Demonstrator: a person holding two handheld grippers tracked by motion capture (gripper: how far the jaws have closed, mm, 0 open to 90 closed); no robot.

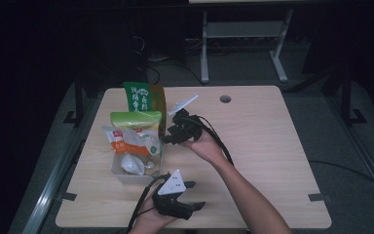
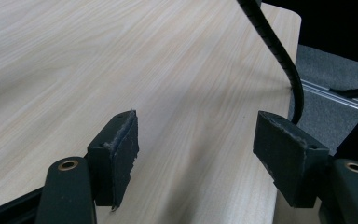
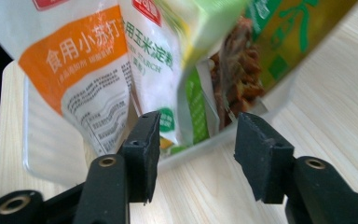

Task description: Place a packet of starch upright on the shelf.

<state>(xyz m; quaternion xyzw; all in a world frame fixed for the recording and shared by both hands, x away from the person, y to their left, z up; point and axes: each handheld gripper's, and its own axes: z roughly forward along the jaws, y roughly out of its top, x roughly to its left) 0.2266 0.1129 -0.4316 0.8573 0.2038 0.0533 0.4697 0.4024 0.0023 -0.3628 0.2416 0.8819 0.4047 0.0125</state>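
A clear plastic bin (image 1: 126,176) stands on the counter (image 1: 263,146), just in front of the right tongs (image 1: 168,138). Several packets stand upright in it: a white pouch with an orange label (image 3: 81,70) toward the left jaw of the right tongs, a white starch pouch (image 3: 151,56) beside it, a light green packet (image 3: 200,28) leaning over them, and a dark green bag (image 3: 279,42) toward the right jaw (through its window a brown snack is visible). The right tongs are spread about halfway, nothing is between the pads, and they point at the bin wall without touching it. The left tongs (image 1: 191,195) rest near the counter's front edge, on the near side of the bin, spread wide, holding nothing; bare wood lies between the pads.
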